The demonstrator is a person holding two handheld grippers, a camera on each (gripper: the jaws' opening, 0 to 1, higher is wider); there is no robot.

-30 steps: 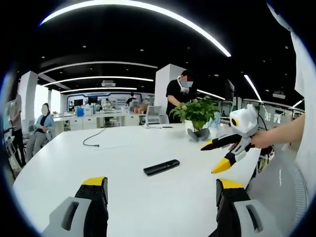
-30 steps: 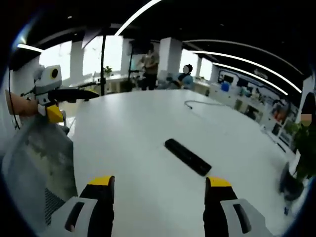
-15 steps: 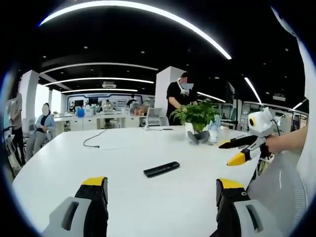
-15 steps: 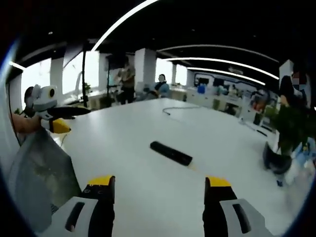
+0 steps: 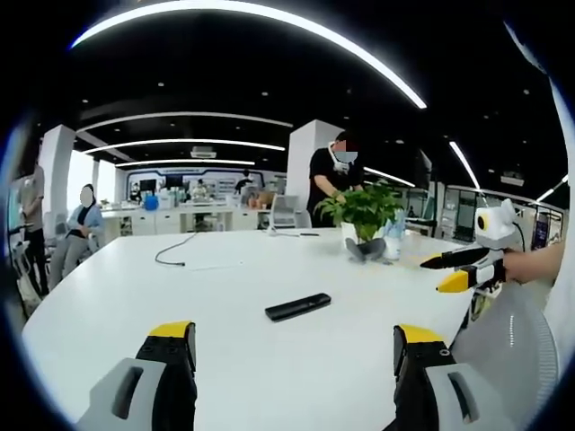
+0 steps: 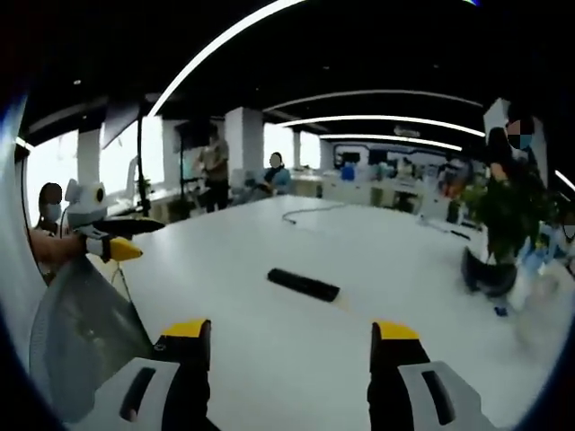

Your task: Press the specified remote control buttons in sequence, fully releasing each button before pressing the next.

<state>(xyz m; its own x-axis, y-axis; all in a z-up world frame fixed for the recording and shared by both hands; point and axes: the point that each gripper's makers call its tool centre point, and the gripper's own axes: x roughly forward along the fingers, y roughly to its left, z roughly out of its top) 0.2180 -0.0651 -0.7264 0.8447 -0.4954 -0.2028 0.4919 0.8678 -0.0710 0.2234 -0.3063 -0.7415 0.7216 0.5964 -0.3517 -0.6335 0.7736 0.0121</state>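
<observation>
A slim black rectangular remote control (image 5: 297, 307) lies flat on the large white table (image 5: 216, 278), well out from the near edge, with bare tabletop all around it. In the right gripper view the same remote control (image 6: 304, 285) lies across the middle of the table (image 6: 377, 260), slanted, apart from both grippers.

The left gripper (image 5: 295, 346), grey with yellow-tipped black fingers (image 5: 171, 339), hovers above the near edge of the table short of the remote control; its fingers are spread wide apart and hold nothing. In the right gripper view it (image 6: 126, 239) shows to the left of the remote control, held in a hand (image 6: 49, 249), and there its fingers look nearly together.

The right gripper (image 6: 291, 346) also hangs short of the remote control, fingers (image 6: 187, 339) spread wide and empty. In the left gripper view it (image 5: 454, 270) shows off the right of the remote control, beyond the table's edge, held by a hand (image 5: 530, 266); its two fingers there point toward the table.

Beyond the remote control stands a green leafy plant in a white pot (image 5: 361, 215), with a dark object at its foot, and a thin dark cable (image 5: 175, 256) lies on the far part of the table. Past the table stand office desks, white columns, and several people, one standing behind the plant.
</observation>
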